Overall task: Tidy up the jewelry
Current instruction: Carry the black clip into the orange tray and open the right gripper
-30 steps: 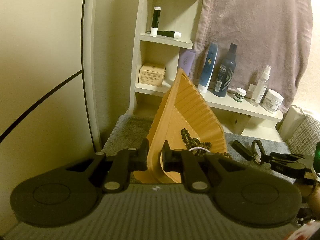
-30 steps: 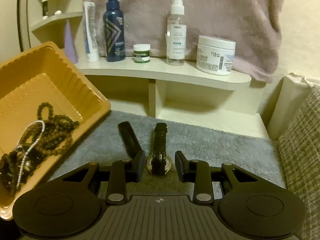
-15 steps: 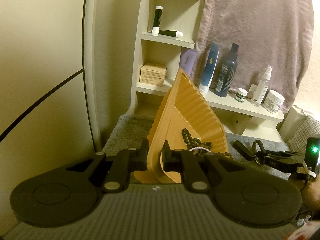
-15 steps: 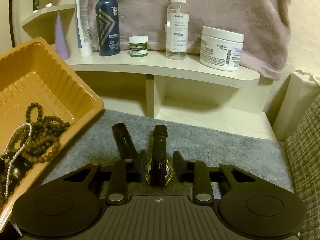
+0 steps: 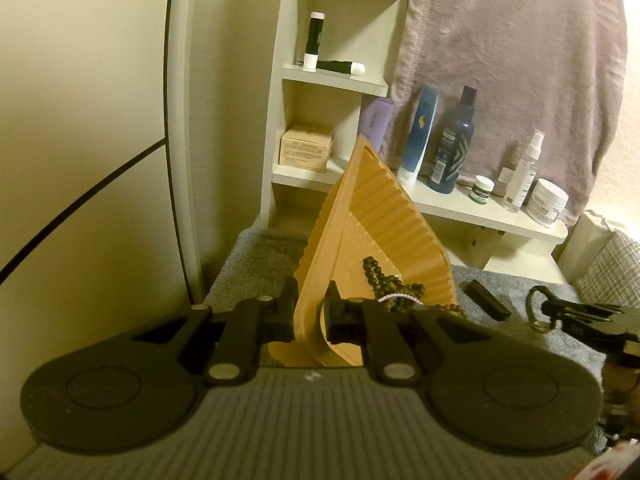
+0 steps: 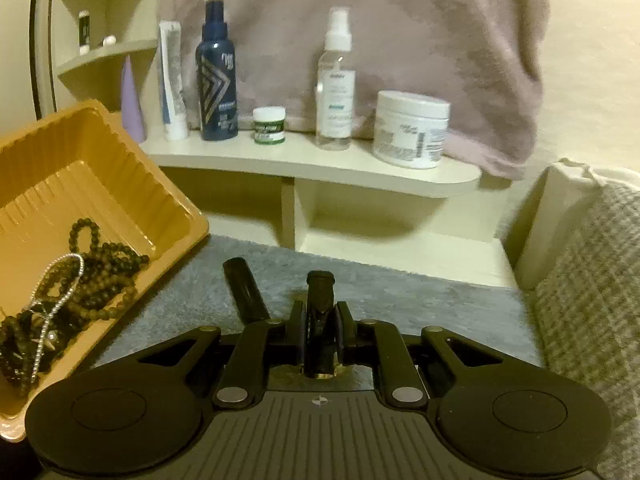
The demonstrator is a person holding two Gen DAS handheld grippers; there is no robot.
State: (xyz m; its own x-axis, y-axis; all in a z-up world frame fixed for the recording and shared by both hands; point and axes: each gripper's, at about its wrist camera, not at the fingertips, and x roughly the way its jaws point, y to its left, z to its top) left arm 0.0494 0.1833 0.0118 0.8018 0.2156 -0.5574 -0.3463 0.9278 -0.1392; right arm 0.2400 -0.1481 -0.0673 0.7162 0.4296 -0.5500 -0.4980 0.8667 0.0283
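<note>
Left gripper (image 5: 310, 312): I have it clenched on the rim of the orange tray (image 5: 384, 232).
Right gripper (image 6: 319, 330): its jaws just closed on the watch (image 6: 320, 320).
Surface: grey carpet (image 6: 420, 300).
Room: cream shelf (image 6: 320, 164), pink towel (image 6: 400, 32).

Both grippers look the same. The left gripper (image 5: 310, 312) and the right gripper (image 6: 320, 330) are black, with two big round discs, thin arms with shiny silver screws, and a grey ribbed base at the bottom of the frame.
</note>
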